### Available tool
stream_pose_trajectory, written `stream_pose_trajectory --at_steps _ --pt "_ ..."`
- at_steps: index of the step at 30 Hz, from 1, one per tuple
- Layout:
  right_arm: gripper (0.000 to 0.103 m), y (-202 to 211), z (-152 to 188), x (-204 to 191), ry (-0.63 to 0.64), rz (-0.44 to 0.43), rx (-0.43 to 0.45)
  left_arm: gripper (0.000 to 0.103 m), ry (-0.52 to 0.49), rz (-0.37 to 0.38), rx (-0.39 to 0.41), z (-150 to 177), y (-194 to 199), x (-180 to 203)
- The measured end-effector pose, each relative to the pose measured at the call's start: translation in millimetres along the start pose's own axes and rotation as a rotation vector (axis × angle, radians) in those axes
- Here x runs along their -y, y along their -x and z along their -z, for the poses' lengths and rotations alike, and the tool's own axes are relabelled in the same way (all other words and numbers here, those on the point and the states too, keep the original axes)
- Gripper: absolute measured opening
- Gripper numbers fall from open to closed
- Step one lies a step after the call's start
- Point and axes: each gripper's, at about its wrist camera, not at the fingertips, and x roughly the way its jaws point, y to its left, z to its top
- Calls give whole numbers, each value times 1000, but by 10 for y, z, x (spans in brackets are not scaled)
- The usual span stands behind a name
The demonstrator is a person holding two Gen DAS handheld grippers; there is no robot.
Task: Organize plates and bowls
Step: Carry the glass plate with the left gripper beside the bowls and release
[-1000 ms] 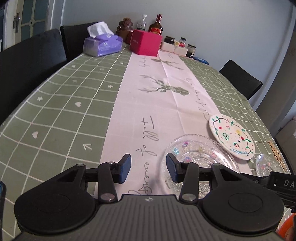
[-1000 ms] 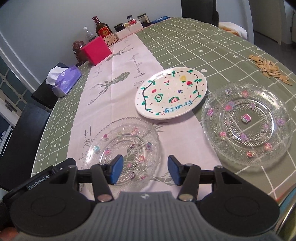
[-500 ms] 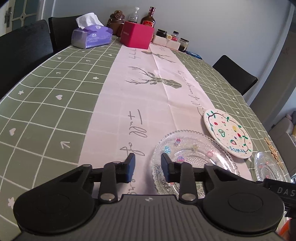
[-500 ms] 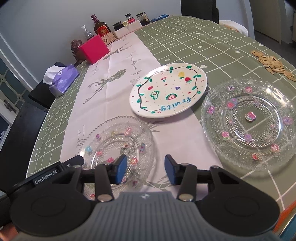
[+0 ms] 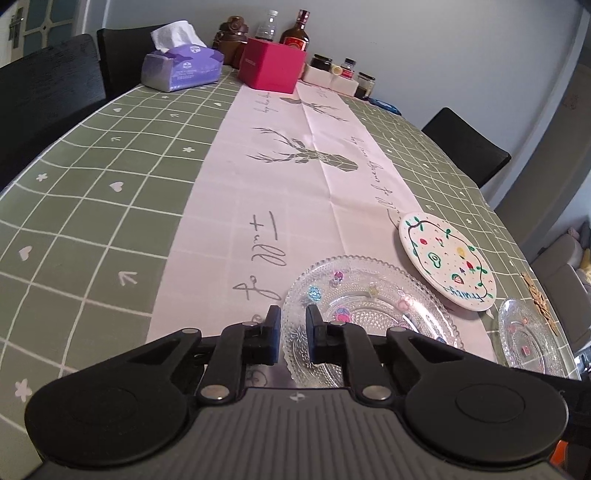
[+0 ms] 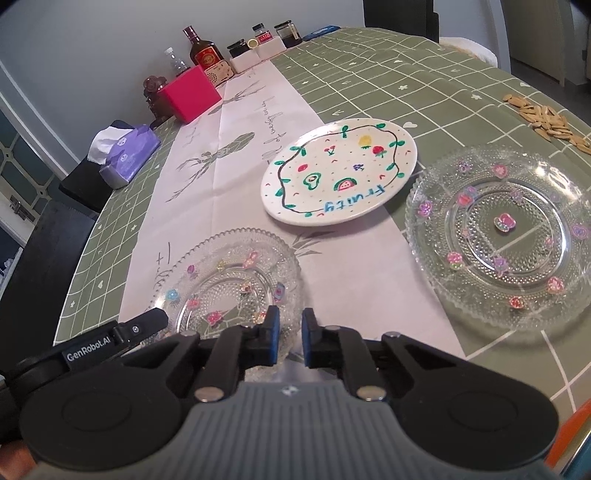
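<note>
A long dining table (image 5: 92, 206) under a green checked cloth, with a pale pink runner (image 5: 295, 206) printed with a stag and looping script down its middle, fills a grey-walled room with dark chairs (image 5: 467, 147) along its sides. At the table's far end stand a purple tissue pack (image 5: 183, 68), a pink box (image 5: 271, 64), bottles (image 5: 295, 33) and small jars (image 5: 365, 85); a scatter of seeds (image 6: 546, 122) lies near the right edge.

Three dishes sit at the near end. A clear glass plate (image 5: 369, 314) with a beaded, scalloped rim and small coloured flowers rests on the runner by the near edge. Beyond it lies a white plate (image 6: 340, 175) painted with fruit, a green vine border and the word "Fruity" — its right rim is close to a second, larger glass plate (image 6: 502, 232) lying on the green cloth near the right edge.

The left gripper (image 5: 293, 332) and the right gripper (image 6: 290, 336) both sit over the nearest glass plate's rim, one at either side. Each pair of jaws is closing, a narrow gap left, with the glass edge seen in that gap — whether the pads press it cannot be told.
</note>
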Motion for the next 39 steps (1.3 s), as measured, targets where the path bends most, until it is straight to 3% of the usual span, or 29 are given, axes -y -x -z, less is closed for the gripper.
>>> stream_pose_trajectory --at_steps 17,39 --pt "10 304 193 -79 32 -40 -33 13 52 -38 35 257 520 -46" --pt "11 784 787 -136 101 -141 -81 13 158 -117 47 872 1347 -190"
